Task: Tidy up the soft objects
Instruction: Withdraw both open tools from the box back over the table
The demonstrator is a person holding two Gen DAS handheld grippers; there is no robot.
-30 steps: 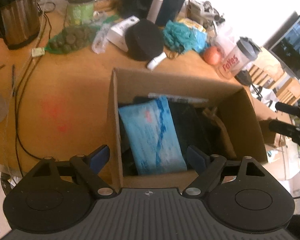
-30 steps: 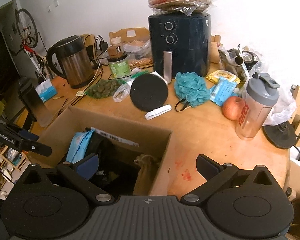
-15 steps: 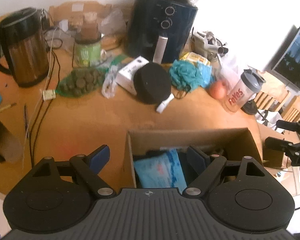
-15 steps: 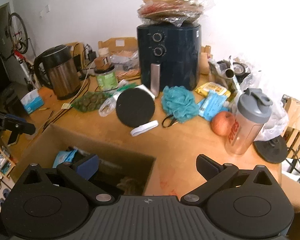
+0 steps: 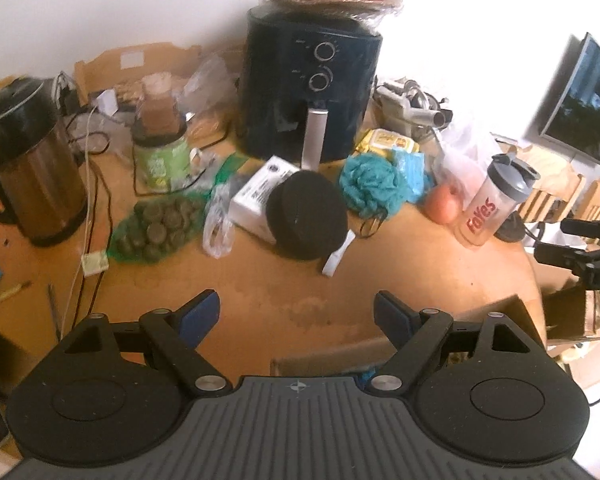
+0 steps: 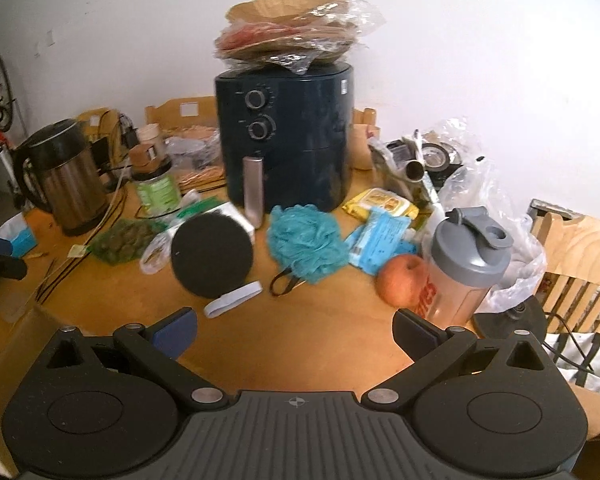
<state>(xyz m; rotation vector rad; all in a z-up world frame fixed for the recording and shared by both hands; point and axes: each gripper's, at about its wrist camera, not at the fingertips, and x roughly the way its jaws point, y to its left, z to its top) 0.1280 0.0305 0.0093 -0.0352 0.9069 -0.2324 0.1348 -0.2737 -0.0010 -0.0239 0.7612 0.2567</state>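
Both claws, left claw (image 5: 298,312) and right claw (image 6: 296,330), gape above smooth wood near a frilly, perhaps mesh, teal pouf (image 6: 306,246).

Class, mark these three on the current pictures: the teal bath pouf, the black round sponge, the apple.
teal bath pouf (image 6: 306,242), right wrist view, middle of the mesh ball.
black round sponge (image 6: 212,255), right wrist view, centre of its flat face.
apple (image 6: 402,278), right wrist view, middle of its skin.
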